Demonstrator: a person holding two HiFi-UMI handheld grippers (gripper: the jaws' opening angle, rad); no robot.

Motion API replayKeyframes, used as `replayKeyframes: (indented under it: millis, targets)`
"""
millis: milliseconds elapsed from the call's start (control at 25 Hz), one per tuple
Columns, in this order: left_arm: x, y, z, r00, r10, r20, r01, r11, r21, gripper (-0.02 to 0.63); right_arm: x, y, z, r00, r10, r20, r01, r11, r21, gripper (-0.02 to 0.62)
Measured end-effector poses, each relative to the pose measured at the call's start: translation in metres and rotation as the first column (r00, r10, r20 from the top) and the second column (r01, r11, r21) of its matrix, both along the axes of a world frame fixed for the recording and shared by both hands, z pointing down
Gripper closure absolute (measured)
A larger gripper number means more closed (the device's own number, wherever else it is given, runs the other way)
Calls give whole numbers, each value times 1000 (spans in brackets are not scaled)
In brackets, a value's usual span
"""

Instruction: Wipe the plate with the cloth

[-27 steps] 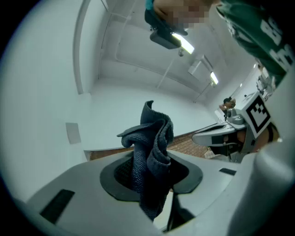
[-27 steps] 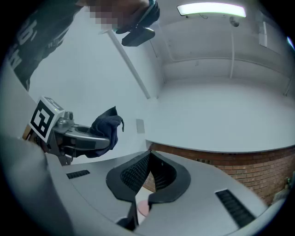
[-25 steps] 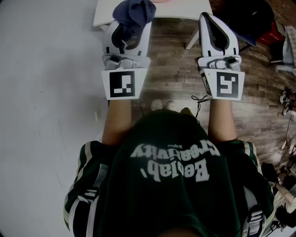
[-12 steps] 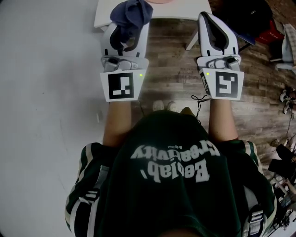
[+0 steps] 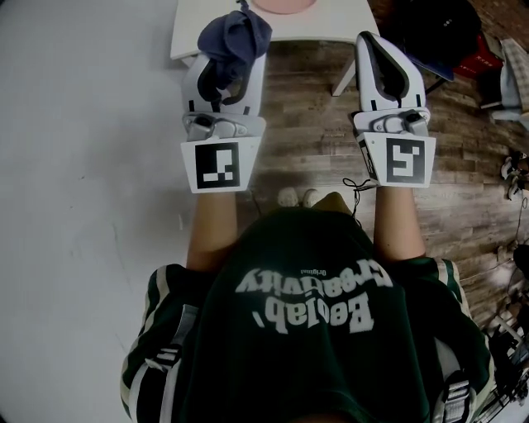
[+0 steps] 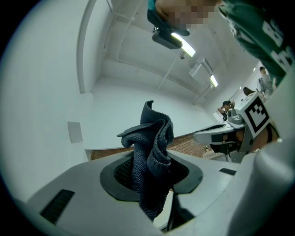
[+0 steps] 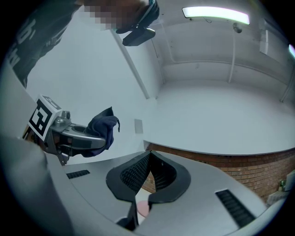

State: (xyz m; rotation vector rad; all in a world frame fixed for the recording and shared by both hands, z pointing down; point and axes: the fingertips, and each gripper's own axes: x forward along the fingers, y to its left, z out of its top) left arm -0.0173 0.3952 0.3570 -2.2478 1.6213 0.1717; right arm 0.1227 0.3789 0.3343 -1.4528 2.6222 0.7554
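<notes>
A dark blue cloth [image 5: 235, 35] bunches up out of my left gripper [image 5: 225, 66], which is shut on it; in the left gripper view the cloth [image 6: 152, 147] stands up between the jaws. My right gripper [image 5: 378, 45] is shut with nothing in it, and its pads [image 7: 138, 175] meet in the right gripper view. Both grippers are held side by side before the near edge of a white table [image 5: 188, 35]. A pink plate [image 5: 285, 5] lies on that table, cut off by the top edge. A sliver of the plate [image 7: 144, 208] shows below the right jaws.
Wooden plank floor [image 5: 314, 140] lies under the grippers, with a pale floor area [image 5: 83, 165] to the left. A table leg [image 5: 343, 78] stands between the grippers. A black bag [image 5: 442, 33] and red items [image 5: 483, 62] sit at the upper right. The person's shoes [image 5: 297, 197] show below.
The table edge and the pink plate have slid slightly further into the head view. Both grippers keep their places side by side, and the cloth stays held.
</notes>
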Motion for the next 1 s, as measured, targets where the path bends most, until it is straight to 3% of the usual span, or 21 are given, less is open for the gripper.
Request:
replayKeyframes:
  millis: [440, 1000]
  targets:
    - [-10, 3, 6, 1000, 7, 7, -7, 1000, -28, 471, -3, 5, 2, 1000, 12, 20, -12, 1000, -7, 600]
    - [-38, -80, 37, 1000, -6, 11, 6, 1000, -23, 469, -34, -81, 32, 1000, -9, -8, 9, 1000, 19, 600]
